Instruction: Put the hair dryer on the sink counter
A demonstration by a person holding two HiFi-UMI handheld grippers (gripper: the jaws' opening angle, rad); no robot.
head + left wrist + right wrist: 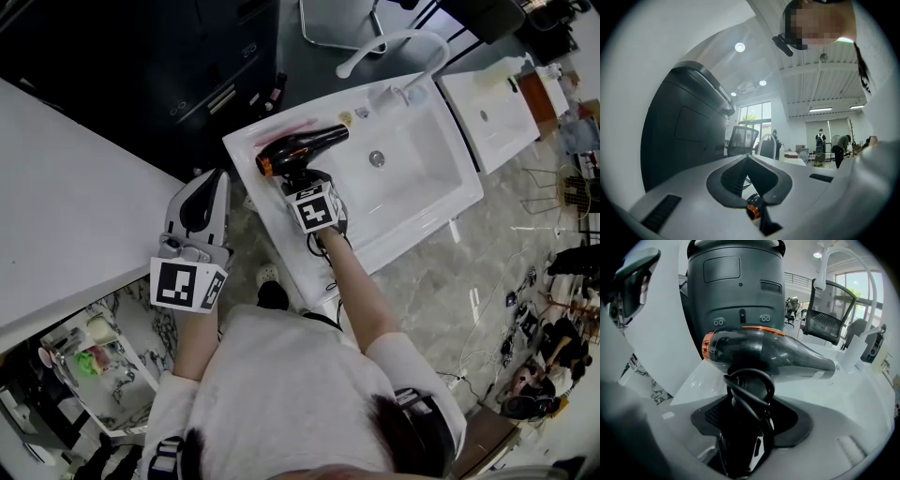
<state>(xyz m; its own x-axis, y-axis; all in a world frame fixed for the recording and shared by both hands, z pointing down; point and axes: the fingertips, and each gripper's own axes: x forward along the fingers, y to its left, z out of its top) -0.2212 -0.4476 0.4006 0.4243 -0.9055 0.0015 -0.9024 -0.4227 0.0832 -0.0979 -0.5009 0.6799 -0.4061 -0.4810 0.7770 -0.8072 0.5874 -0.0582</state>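
Observation:
A black hair dryer (302, 148) with an orange ring at its back lies crosswise over the left rim of the white sink counter (272, 211), nozzle toward the basin (412, 164). My right gripper (306, 180) is shut on its handle from below. In the right gripper view the dryer's body (778, 355) sits just above the white counter, its cord looped round the handle (747, 394) between the jaws of the right gripper (749, 404). My left gripper (217, 178) hangs left of the sink, shut and holding nothing. The left gripper (747, 158) frames the orange ring (752, 212).
A curved white faucet (398, 45) stands behind the basin. A second white sink (492, 112) lies to the right. A dark cabinet (178, 56) fills the back left and a white tabletop (66, 206) the left. A shelf with small items (94, 361) sits below.

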